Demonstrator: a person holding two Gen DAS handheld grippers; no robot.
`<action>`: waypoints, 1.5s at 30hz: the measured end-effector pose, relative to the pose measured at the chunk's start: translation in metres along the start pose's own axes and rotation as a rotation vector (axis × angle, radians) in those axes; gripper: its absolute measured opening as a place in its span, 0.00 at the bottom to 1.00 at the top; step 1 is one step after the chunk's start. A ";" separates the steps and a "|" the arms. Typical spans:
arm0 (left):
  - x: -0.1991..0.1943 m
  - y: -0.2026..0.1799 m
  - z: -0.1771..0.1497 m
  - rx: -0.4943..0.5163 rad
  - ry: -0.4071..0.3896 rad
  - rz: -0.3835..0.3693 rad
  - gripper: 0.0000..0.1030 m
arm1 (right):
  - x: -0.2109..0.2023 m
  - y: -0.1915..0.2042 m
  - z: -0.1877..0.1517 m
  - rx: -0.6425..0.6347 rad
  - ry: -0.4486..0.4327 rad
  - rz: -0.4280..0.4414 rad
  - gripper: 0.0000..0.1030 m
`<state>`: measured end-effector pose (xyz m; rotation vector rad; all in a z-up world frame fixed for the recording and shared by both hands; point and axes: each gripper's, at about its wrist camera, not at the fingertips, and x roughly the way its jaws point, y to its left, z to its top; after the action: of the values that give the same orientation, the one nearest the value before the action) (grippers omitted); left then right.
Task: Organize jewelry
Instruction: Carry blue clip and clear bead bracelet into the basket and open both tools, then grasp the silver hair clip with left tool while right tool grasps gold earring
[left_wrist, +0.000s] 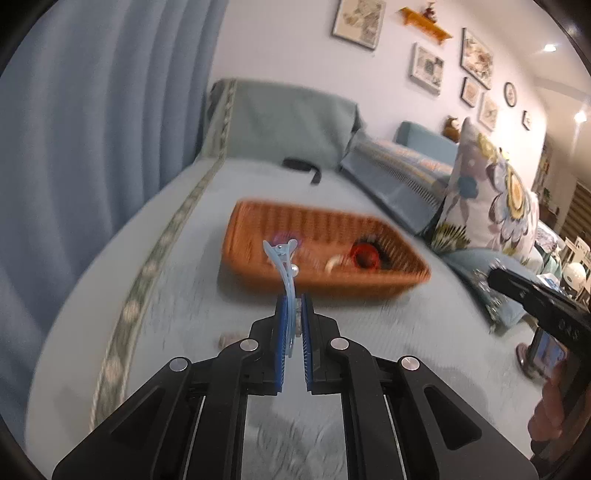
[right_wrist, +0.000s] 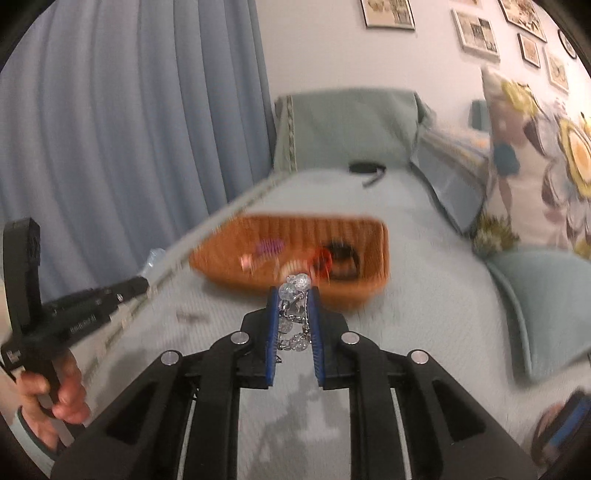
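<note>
One basket, two claws, one hair clip, one bracelet

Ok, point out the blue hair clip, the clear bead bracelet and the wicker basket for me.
blue hair clip (left_wrist: 286, 273): left wrist view, on its curved middle, above the pads.
clear bead bracelet (right_wrist: 295, 285): right wrist view, on the top beads between the pads.
wicker basket (left_wrist: 332, 286): left wrist view, on its near outer wall.

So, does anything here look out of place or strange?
Only one thing: a small dark object lies loose on the pale blue bedspread, outside the orange woven basket. It is too blurred to identify. Both grippers hold their pieces cleanly, and nothing looks spilled or broken.
</note>
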<state>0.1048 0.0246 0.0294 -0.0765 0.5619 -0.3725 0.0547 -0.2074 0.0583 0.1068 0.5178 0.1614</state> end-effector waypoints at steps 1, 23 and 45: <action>0.001 -0.003 0.008 0.007 -0.012 -0.007 0.06 | 0.004 0.001 0.011 -0.005 -0.016 0.000 0.13; 0.145 0.006 0.046 0.009 0.084 -0.060 0.06 | 0.195 -0.006 0.050 0.007 0.190 -0.004 0.15; 0.024 0.048 0.023 -0.079 0.024 -0.029 0.37 | 0.087 0.031 0.005 -0.040 0.156 0.110 0.42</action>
<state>0.1512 0.0598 0.0290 -0.1568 0.5998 -0.3800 0.1284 -0.1620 0.0252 0.0842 0.6645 0.2893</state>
